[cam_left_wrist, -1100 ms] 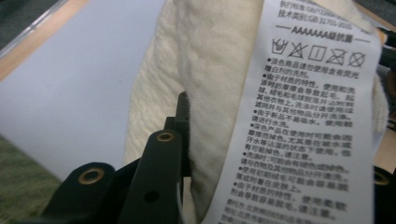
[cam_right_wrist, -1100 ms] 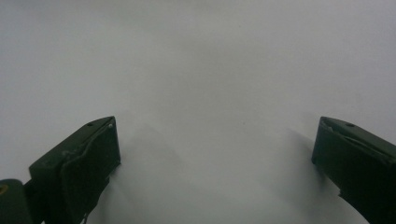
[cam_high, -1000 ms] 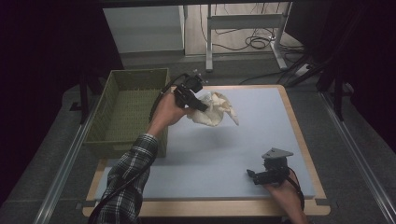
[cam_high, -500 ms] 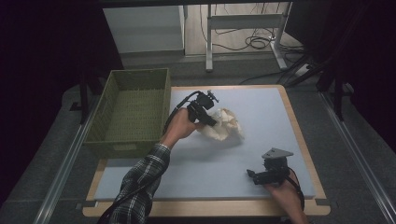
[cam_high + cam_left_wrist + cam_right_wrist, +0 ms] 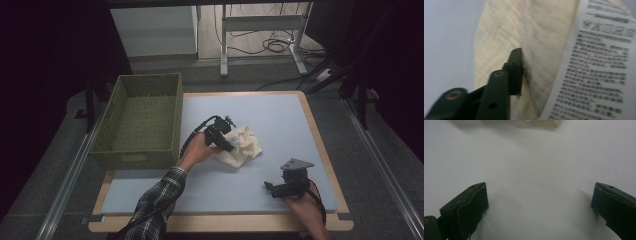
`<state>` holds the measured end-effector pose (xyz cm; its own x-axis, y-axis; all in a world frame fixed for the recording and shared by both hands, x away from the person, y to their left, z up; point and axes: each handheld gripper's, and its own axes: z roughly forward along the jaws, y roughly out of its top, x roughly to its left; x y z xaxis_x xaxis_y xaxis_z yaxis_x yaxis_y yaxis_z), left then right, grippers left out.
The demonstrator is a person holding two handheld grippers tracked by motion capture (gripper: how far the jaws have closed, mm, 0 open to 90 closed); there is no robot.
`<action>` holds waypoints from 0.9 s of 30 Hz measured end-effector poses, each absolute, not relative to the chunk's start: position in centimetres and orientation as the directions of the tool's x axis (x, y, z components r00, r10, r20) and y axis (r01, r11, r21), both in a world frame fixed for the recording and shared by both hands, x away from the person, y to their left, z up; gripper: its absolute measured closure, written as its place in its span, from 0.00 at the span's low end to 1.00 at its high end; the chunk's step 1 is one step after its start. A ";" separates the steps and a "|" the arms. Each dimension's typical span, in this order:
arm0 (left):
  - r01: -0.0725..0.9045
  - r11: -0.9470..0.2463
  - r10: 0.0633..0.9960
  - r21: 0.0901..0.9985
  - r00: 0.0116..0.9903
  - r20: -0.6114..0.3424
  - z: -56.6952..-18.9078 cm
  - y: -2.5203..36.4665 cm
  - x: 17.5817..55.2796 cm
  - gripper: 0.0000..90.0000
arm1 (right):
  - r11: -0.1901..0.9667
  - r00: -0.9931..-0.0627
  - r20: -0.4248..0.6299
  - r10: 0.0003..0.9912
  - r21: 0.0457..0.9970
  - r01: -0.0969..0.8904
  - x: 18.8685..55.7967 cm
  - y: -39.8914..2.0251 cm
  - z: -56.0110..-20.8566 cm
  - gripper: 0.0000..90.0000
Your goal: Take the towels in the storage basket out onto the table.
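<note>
A crumpled cream cloth [image 5: 246,144] lies on the blue-grey mat [image 5: 280,115], right of the basket. My left gripper [image 5: 228,142] is down on the cloth's left part, and its jaws have just been opening. In the left gripper view one black finger [image 5: 515,67] lies along a fold of the cloth [image 5: 499,37]. A white printed care label [image 5: 599,70] hides the other finger. The cloth sits loosely between the jaws. My right gripper [image 5: 270,189] rests low at the mat's near right, open [image 5: 539,205] over bare mat, with the cloth's edge [image 5: 524,122] far ahead.
An empty green woven basket [image 5: 135,159] stands at the table's left, partly over the edge. The wooden table rim [image 5: 320,145] frames the mat. Beyond it are a dark floor, desk legs and cables.
My left hand has come down and toward me from beside the basket, lowering the hanging cloth onto the mat. The right gripper has kept still.
</note>
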<state>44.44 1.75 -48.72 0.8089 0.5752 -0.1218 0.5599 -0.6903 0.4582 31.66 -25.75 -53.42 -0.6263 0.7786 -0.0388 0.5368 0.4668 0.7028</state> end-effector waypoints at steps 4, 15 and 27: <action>0.571 -0.682 0.585 0.456 0.801 -0.129 -49.6 1.8 44.1 0.41 | 0.466 -0.627 -0.037 0.778 0.703 0.537 31.7 -25.7 -53.4 0.01; 0.566 -0.664 0.581 0.488 0.802 -0.140 -47.9 3.2 42.6 0.29 | 0.484 -0.653 -0.042 0.756 0.708 0.515 31.8 -26.1 -53.1 0.15; 0.592 -0.623 0.610 0.511 0.777 -0.156 -46.7 4.7 41.6 0.64 | 0.436 -0.651 0.030 0.759 0.719 0.541 35.0 -27.7 -51.0 0.57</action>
